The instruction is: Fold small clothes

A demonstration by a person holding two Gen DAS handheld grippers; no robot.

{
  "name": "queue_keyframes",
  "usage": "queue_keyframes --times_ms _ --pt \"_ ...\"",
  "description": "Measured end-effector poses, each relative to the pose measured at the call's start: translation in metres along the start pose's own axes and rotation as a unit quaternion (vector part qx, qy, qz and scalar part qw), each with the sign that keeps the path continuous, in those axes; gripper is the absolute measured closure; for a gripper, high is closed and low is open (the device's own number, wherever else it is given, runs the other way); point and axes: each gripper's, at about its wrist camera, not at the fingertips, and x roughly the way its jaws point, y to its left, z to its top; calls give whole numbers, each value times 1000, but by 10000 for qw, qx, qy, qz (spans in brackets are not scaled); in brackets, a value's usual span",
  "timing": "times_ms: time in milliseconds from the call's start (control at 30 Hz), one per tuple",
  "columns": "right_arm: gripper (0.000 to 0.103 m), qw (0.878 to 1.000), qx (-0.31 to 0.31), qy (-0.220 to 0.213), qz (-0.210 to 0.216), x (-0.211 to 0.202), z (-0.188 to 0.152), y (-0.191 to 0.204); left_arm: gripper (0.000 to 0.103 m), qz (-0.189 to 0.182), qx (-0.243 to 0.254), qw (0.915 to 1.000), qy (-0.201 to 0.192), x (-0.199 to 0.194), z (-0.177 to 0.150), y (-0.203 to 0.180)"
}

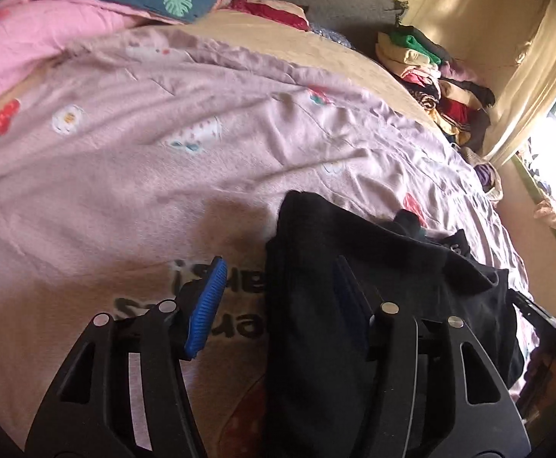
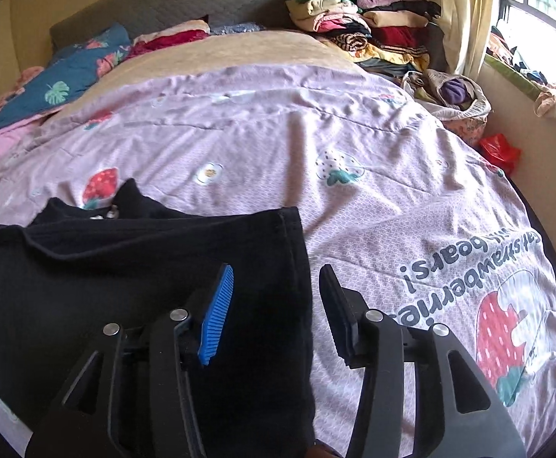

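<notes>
Hand-held gripper straddles black garment's edge, apparently unclamped.

One black folded garment lies on one pale pink quilt with strawberry prints. Two black grippers are here, the left gripper and the right gripper, each with two fingers. One heap of mixed folded clothes stands at the grey headboard. One red plastic bag is beside the bed.
</notes>
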Motion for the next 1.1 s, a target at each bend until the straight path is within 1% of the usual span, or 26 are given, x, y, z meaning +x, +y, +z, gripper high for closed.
queue_keyframes --times_ms 33,67,100,133,233,300,367,467,500,533,600,667,700,733,767,800,833,900,967,1000,1033,1067,1100 --pt "58 10000 22 30 58 3 -1 -1 55 9 29 10000 -3 3 -1 -2" --pt "65 9998 48 40 169 5 -2 -2 59 -4 62 10000 -15 4 -1 -4" --pt "76 9997 58 40 238 6 -2 -2 80 -72 66 9999 -40 5 -1 -5" --pt "96 9995 68 13 311 5 -3 -2 97 -110 56 9999 -71 5 -2 -6" --pt "96 9986 132 -203 472 -6 -3 -5 99 -98 91 9997 -194 -1 -3 -6" --pt "96 9969 304 -387 609 -17 0 -11 99 -114 134 9991 -394 -13 -1 -6" --pt "96 9950 441 -534 714 -25 6 -18 102 -71 223 9978 -625 -26 1 -9" --pt "96 9942 475 -652 709 -30 14 -22 103 195 311 9948 -947 -35 7 -9" --pt "96 9943 451 -653 706 -29 16 -22 103 266 275 9947 -957 -34 11 -6" --pt "96 9947 427 -650 679 -27 17 -21 103 248 193 9955 -898 -31 14 -3" --pt "96 9957 377 -590 599 -22 17 -18 103 116 82 9975 -699 -25 16 2" --pt "96 9973 322 -437 488 -13 15 -15 103 48 114 9981 -606 -21 15 0" --pt "96 9979 287 -375 447 -8 14 -14 96 31 112 9983 -572 -19 13 0" --pt "95 9984 241 -319 410 -5 12 -12 74 -13 124 9988 -479 -16 12 -1" --pt "95 9986 209 -285 383 -2 10 -11 65 -72 75 9992 -379 -10 12 -1" --pt "94 9987 221 -244 388 0 8 -11 59 -106 60 9993 -346 -8 10 -1" --pt "93 9986 256 -214 402 2 7 -12 59 -149 63 9995 -278 -2 10 -2" --pt "93 9984 305 -173 433 4 5 -14 58 -97 81 9997 -223 6 9 -4" --pt "92 9986 293 -125 415 6 4 -14 61 -104 96 9999 -74 17 8 -5" --pt "92 9986 283 -119 427 7 4 -14 88 -184 69 9998 -26 21 8 -5" --pt "93 9985 270 -114 455 7 4 -14 96 -217 55 9997 -6 23 8 -5" --pt "95 9983 275 -135 491 6 5 -14 96 -188 71 9998 -86 21 7 -5" --pt "96 9978 299 -199 558 3 5 -16 96 -215 69 9996 -153 18 7 -6"
